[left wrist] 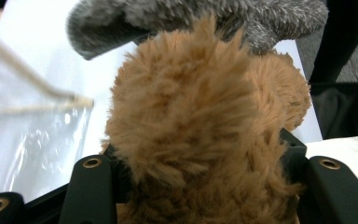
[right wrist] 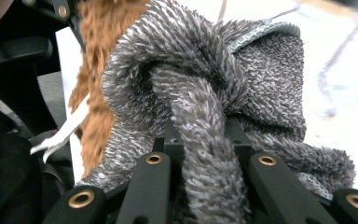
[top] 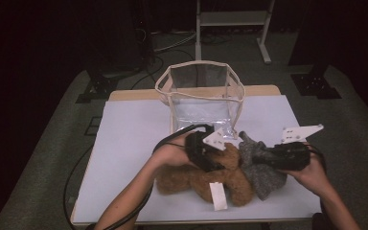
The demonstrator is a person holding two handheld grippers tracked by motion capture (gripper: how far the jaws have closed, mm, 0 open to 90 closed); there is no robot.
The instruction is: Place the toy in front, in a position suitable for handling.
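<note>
Left gripper view: brown plush (left wrist: 200,126) between claw (left wrist: 200,186).

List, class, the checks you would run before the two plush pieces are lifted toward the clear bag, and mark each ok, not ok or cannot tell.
1. Left gripper clamps the brown plush: ok.
2. Right gripper clamps the grey plush: ok.
3. Clear bag stands upright, mouth open: ok.
4. Two plush pieces apart from each other: not ok, they touch.
5. White tag free of the jaws: ok.
6. Bag roomy enough for both: cannot tell.
</note>
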